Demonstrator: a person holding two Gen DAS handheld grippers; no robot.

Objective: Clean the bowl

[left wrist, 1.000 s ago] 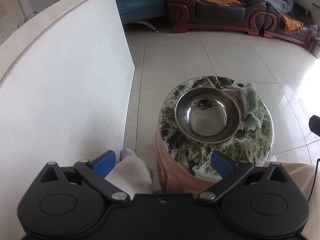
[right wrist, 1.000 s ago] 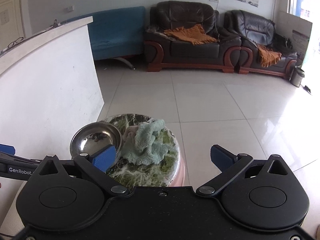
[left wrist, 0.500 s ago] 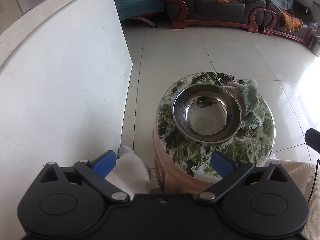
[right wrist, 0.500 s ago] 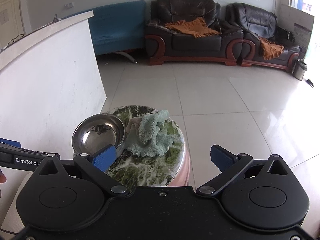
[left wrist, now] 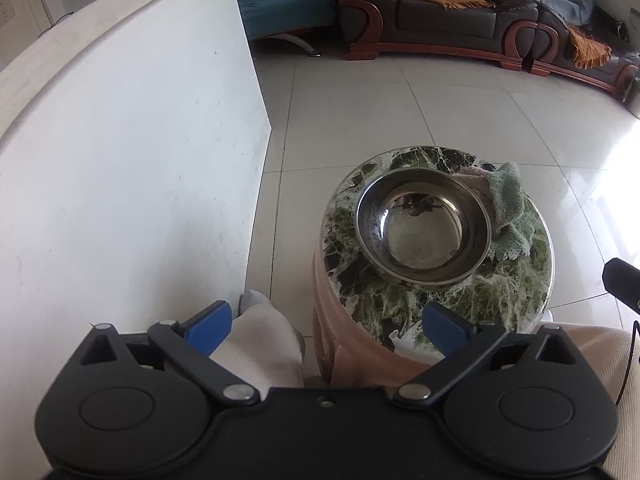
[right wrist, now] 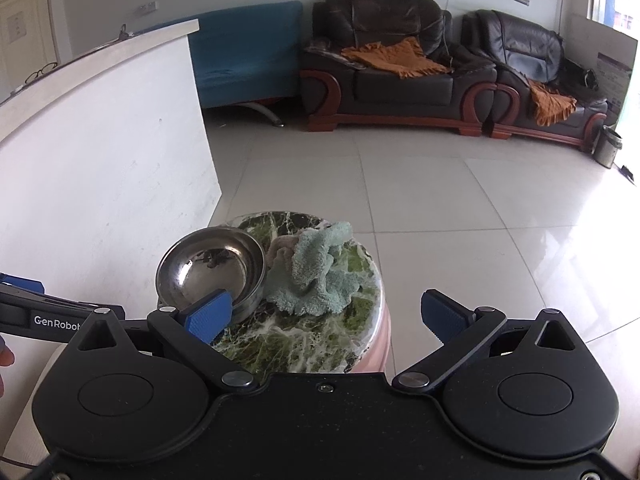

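Note:
A shiny steel bowl (left wrist: 423,226) stands upright on a small round green marble table (left wrist: 520,288). A crumpled pale green cloth (left wrist: 510,208) lies beside the bowl on its right, touching its rim. In the right wrist view the bowl (right wrist: 210,270) is left of the cloth (right wrist: 316,276). My left gripper (left wrist: 326,326) is open and empty, held above and short of the table's near edge. My right gripper (right wrist: 324,316) is open and empty, above the table's near side, its left fingertip (right wrist: 208,314) in front of the bowl.
A curved white counter wall (left wrist: 132,160) stands close on the left. The table (right wrist: 304,344) has a pink pedestal. Tiled floor (right wrist: 440,216) stretches ahead. Dark leather sofas (right wrist: 400,76) and a blue bench (right wrist: 244,56) line the far wall. My knees (left wrist: 264,344) show below.
Both grippers have moved slightly closer to the table. The left view has shifted left, so the bowl sits further right in it. Both grippers stay open. Bowl and cloth have not moved.

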